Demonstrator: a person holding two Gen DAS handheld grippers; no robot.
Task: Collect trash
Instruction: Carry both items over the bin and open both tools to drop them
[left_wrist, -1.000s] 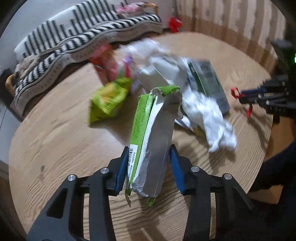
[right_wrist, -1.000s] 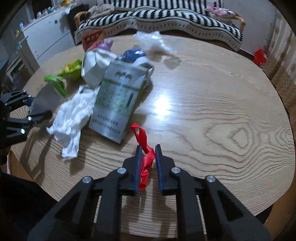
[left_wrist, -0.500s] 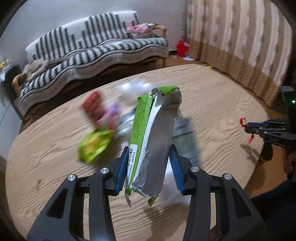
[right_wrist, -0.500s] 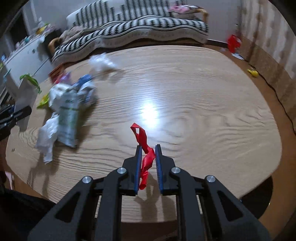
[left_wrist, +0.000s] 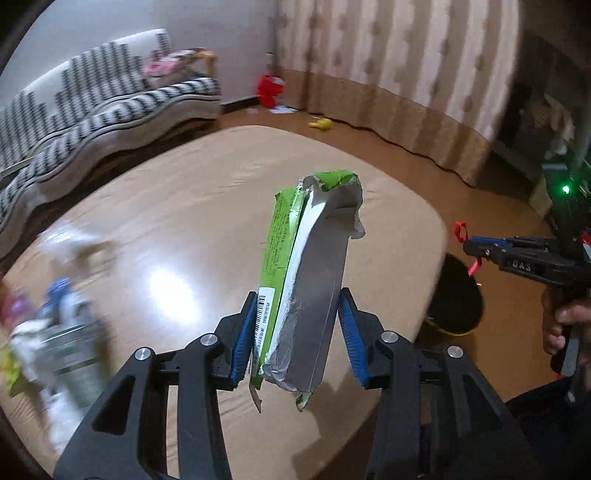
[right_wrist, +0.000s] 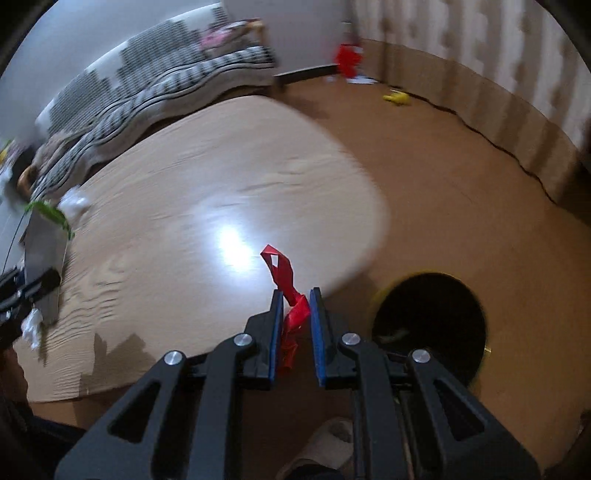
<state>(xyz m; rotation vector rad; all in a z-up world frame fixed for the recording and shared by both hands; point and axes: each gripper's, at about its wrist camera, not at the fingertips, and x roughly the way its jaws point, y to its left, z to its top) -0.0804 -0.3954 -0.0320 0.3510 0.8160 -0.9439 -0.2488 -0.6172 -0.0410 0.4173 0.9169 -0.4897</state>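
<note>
**Q:** Looking across the room, what do you have, biggest thing first?

**Me:** The wooden counter (right_wrist: 207, 206) fills most of both views. On the floor just past its near edge stands the dark bin (right_wrist: 428, 325) with a yellow rim, mouth up. Leftover trash (left_wrist: 62, 332) lies blurred on the counter's far left side.

**Q:** And in your grippers?

**Me:** My left gripper (left_wrist: 297, 332) is clamped on a torn green carton (left_wrist: 310, 280), which stands upright between the pads, long axis pointing away from me, ragged end up. It hangs above the counter, not touching it. My right gripper (right_wrist: 295, 325) is pinched on a small red ribbon (right_wrist: 286, 284), whose loose loop sticks out past the fingertips.

**Q:** Which goes in first?

**Me:** I judge the ribbon. The bin sits just right of and below my right gripper, near it, while my left is over the counter with the bin beyond the edge to its right. So the right has only a little further to travel rightward before letting go.
</note>
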